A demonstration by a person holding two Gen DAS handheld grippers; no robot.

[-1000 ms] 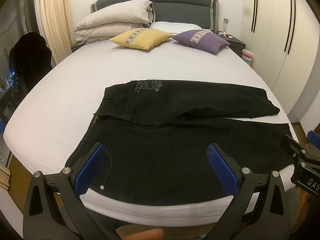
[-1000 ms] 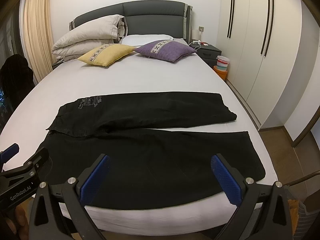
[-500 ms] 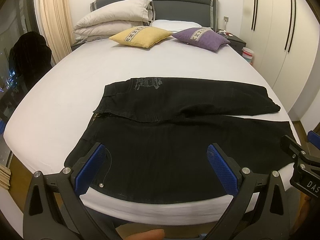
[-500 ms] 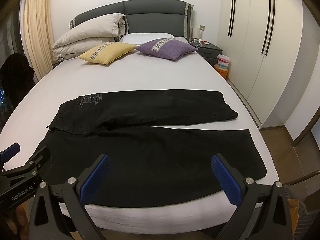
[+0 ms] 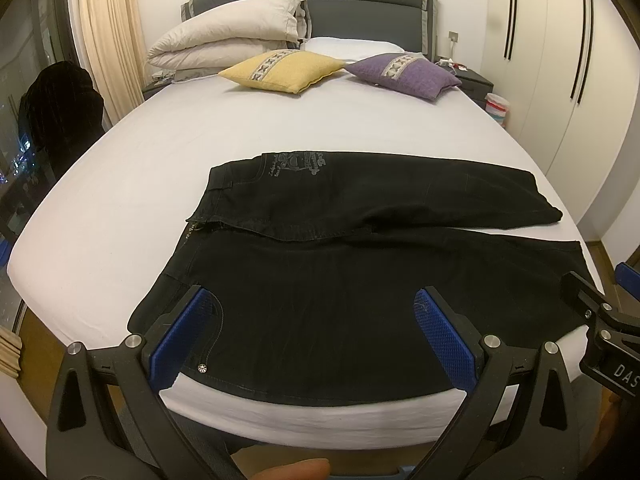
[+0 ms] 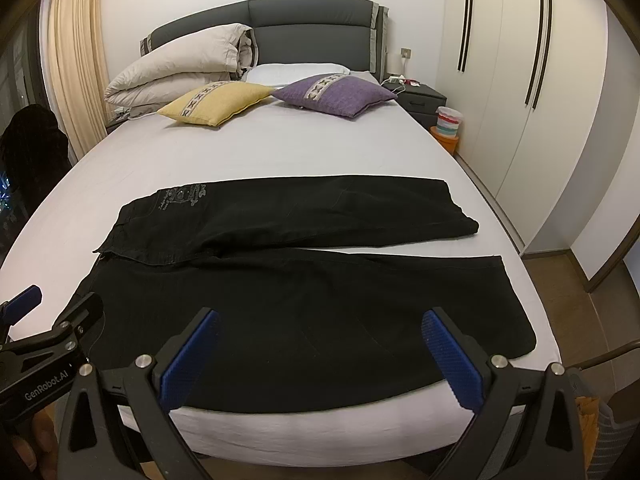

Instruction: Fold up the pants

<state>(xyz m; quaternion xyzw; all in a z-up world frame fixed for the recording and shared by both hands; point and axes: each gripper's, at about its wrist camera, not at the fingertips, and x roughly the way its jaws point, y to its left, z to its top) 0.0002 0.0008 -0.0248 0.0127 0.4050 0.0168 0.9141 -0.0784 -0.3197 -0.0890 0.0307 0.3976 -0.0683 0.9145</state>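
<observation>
Pants [image 5: 320, 304] flat on bed [image 5: 160, 152] | left gripper [image 5: 316, 328] spread wide, empty | right gripper [image 6: 320, 352] likewise, level beside it

We're over a white bed [image 5: 132, 184]: black pants [image 5: 360, 280] spread flat along its near edge, yellow cushion [image 5: 282, 70], purple cushion [image 5: 404, 75], folded duvet [image 5: 228, 46] and white pillow [image 5: 352, 45] up by the headboard.
</observation>
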